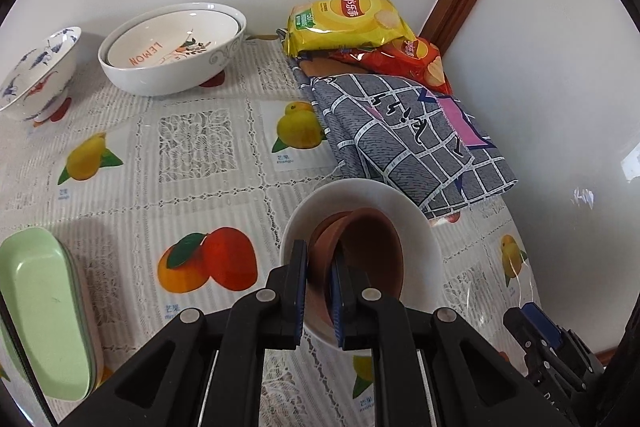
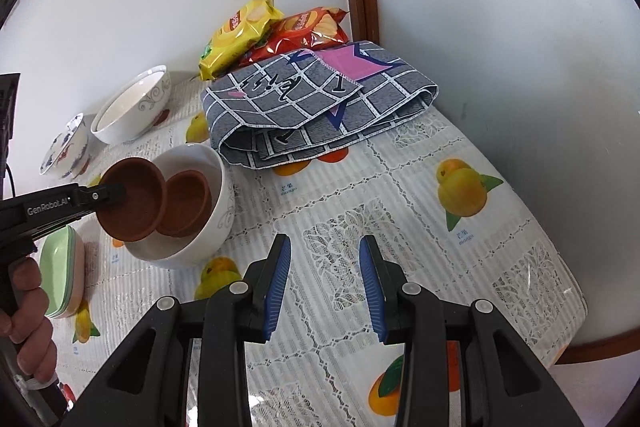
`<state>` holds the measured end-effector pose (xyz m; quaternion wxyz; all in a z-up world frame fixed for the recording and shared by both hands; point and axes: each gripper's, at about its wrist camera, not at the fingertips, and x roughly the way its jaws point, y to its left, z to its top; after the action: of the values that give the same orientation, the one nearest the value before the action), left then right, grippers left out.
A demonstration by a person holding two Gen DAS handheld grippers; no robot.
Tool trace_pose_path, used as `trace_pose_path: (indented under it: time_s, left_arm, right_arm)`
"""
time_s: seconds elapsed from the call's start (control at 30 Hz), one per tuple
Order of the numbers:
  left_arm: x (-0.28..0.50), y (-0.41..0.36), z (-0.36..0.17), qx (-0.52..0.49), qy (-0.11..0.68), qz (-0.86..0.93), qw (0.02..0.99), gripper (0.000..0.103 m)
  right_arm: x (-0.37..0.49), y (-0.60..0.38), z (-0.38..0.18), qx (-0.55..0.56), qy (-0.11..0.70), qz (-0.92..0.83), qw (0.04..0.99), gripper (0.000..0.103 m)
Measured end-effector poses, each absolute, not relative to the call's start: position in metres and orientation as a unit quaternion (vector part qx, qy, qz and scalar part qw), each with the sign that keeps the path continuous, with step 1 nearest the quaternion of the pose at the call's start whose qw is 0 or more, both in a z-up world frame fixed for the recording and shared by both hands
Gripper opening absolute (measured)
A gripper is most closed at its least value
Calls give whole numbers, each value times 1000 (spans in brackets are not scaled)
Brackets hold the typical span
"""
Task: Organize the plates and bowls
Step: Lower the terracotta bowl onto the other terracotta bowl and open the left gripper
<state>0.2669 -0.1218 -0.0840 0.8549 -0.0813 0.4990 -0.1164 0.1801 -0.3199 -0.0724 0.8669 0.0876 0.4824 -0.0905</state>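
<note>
Left gripper (image 1: 320, 287) is clamped on the rim of a terracotta dish (image 1: 360, 251), tilted and held over the white bowl (image 1: 420, 227); can't tell if it touches. A second terracotta dish (image 2: 188, 199) already sits inside that bowl. Right gripper (image 2: 325, 291) hovers over the fruit-print tablecloth (image 2: 440, 247), jaws apart, nothing between them. Far side by the wall: big white bowl (image 1: 160, 75) with a LEMON dish (image 1: 172, 39) nested in it, blue-and-white bowl (image 1: 36, 75) beside. Green trays (image 1: 44, 311) stacked at the near left. Folded checked cloth (image 1: 400, 131) and chip bags (image 1: 348, 23) in the corner.
</note>
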Motion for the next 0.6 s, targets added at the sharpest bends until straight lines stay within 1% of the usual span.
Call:
trace_pose_path:
  time_s: [0.6]
  left_arm:
    - [289, -129, -106, -116, 510, -141, 841, 12]
  right_arm:
    - [192, -320, -85, 77, 498, -97, 858, 36]
